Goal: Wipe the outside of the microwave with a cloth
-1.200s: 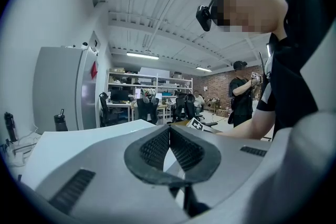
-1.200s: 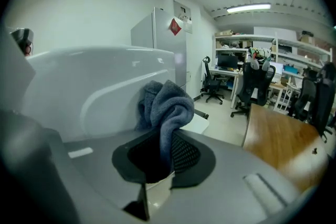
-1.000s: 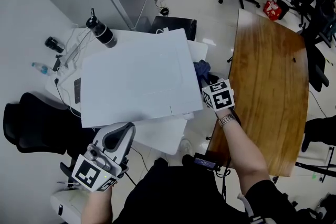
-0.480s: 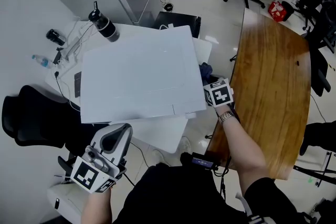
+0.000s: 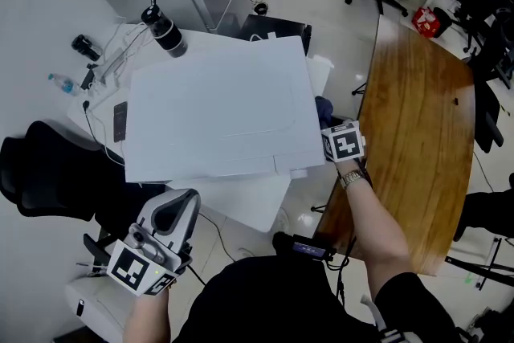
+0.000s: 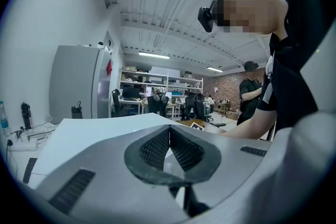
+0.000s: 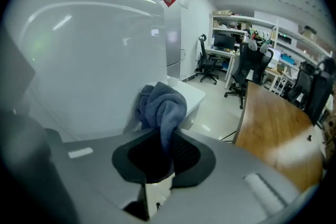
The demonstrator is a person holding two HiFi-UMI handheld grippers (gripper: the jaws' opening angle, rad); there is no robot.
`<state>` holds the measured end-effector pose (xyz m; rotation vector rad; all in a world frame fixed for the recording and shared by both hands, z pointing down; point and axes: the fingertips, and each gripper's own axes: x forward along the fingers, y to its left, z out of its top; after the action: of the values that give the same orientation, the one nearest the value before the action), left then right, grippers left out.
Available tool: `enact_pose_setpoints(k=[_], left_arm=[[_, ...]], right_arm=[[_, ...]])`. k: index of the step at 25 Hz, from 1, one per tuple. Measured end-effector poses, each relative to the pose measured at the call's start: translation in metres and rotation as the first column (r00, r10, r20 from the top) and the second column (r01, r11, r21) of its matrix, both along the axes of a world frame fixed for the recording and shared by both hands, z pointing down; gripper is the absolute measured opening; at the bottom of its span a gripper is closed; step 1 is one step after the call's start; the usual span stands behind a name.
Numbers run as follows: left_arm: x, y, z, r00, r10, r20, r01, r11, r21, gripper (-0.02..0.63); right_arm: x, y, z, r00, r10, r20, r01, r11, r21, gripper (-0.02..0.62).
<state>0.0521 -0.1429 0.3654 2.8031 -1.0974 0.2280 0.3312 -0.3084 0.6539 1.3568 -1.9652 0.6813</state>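
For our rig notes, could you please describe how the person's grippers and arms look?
The left gripper and right gripper are pale grey shells with dark ribbed jaw pads, each bearing a white cube of black square markers. The person wears a black short-sleeved top and a metal wristwatch.

no writing, label, brand or number is legible in any view.

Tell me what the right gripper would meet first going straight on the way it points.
Probably the white table edge, beyond the cloth the right gripper holds; the microwave side runs alongside, depth unclear.
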Motion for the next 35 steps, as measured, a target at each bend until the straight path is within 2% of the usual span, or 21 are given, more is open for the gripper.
enact_pose_setpoints(k=[11, 16, 20, 26, 31, 35], left_arm=[[-0.016, 0.030, -0.010, 0.998, 0.048, -0.051, -0.046, 0.998, 0.030, 0.005], [-0.032, 0.055, -0.011, 0.994, 0.070, -0.080, -0.066, 0.996, 0.054, 0.006], [-0.049, 0.077, -0.014, 0.991, 0.082, -0.109, -0.075, 0.995, 0.067, 0.005], [-0.076, 0.114, -0.015, 0.988, 0.082, -0.133, -0.071, 0.994, 0.088, 0.005], [-0.100, 0.140, -0.012, 0.989, 0.049, -0.141, -0.036, 0.995, 0.093, 0.006], [-0.123, 0.157, -0.012, 0.992, 0.010, -0.129, 0.003, 0.995, 0.095, 0.005]], right_arm=[[0.033, 0.060, -0.054, 0.992, 0.121, -0.025, -0.117, 0.987, 0.110, 0.047], [0.039, 0.107, -0.094, 0.984, 0.178, -0.031, -0.169, 0.967, 0.192, 0.047], [0.028, 0.150, -0.137, 0.978, 0.209, -0.024, -0.195, 0.944, 0.265, 0.046], [-0.020, 0.213, -0.185, 0.986, 0.165, -0.019, -0.148, 0.923, 0.354, 0.046], [-0.083, 0.247, -0.208, 0.998, 0.055, -0.012, -0.045, 0.910, 0.411, 0.046], [-0.150, 0.256, -0.216, 0.998, -0.056, 0.014, 0.044, 0.891, 0.452, 0.048]])
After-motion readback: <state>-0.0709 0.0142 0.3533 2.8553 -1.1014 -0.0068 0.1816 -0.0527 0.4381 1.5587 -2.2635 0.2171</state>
